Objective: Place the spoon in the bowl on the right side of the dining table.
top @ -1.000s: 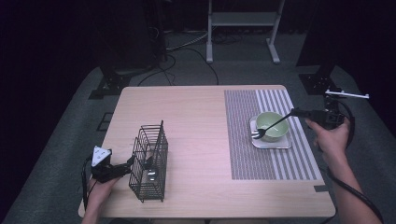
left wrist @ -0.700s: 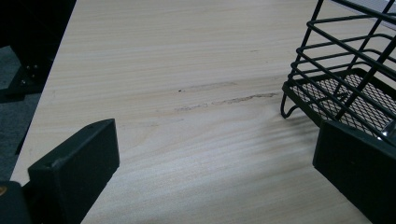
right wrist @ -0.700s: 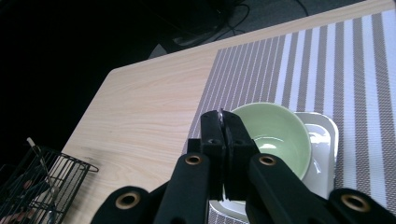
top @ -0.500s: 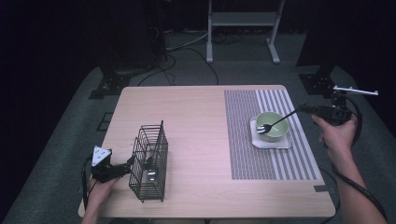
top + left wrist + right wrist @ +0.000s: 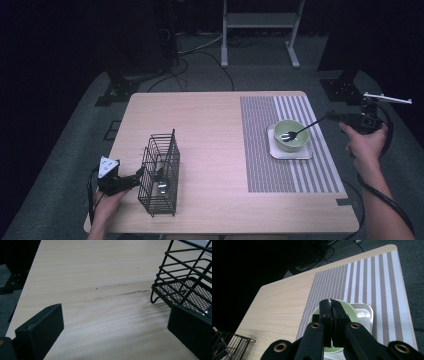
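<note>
Black plastic, the fork (image 5: 299, 132) is hanging in the air over the pale green bowl (image 5: 291, 135), and I am holding it by its handle end in the right gripper (image 5: 334, 117), whose jaws are pressed together on it; in the right gripper view they are meeting with only a sliver of the handle between them. The fork's tines are dipping just inside the bowl, which is sitting on a small white square tray (image 5: 291, 151) on the grey striped placemat (image 5: 287, 141). Its long axis is running from the tines, low and toward the table's middle, up and outward to my right hand, so it is pointing roughly along the line toward the black wire cutlery basket (image 5: 161, 173).

That basket is standing upright near the front left corner of the light wooden table (image 5: 200, 125), well apart from the fork, to its left and nearer to me. The left gripper (image 5: 136, 178) is resting just beside the basket's left wall with its jaws spread apart, holding nothing. I am judging that the right hand must be carrying the fork leftward and toward me, then tipping it upright to drop it in.
</note>
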`<state>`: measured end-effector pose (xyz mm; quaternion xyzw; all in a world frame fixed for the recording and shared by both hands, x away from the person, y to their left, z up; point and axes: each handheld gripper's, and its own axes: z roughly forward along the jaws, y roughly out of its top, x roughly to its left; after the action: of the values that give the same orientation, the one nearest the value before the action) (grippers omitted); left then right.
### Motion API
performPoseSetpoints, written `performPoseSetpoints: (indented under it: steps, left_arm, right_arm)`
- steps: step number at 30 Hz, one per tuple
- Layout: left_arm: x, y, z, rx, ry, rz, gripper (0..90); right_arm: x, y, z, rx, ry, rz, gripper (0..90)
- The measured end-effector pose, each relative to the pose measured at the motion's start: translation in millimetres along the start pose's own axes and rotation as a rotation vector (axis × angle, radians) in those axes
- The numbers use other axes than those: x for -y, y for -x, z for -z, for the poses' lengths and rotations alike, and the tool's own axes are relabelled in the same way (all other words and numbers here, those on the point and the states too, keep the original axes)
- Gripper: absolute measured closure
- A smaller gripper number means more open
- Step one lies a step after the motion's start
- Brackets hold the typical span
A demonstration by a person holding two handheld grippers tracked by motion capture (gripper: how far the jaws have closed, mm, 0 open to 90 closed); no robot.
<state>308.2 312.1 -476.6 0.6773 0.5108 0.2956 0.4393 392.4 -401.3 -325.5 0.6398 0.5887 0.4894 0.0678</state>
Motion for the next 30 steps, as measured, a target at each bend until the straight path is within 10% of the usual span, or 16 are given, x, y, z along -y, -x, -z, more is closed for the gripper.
performPoseSetpoints:
  steps: [30]
  left_arm:
    - [0.1,1.8,0.4,0.01,0.005,-0.027,0.0]
  right_arm:
    - [16.2,25.8,-22.4,0.069,0.007,-0.071,88.3]
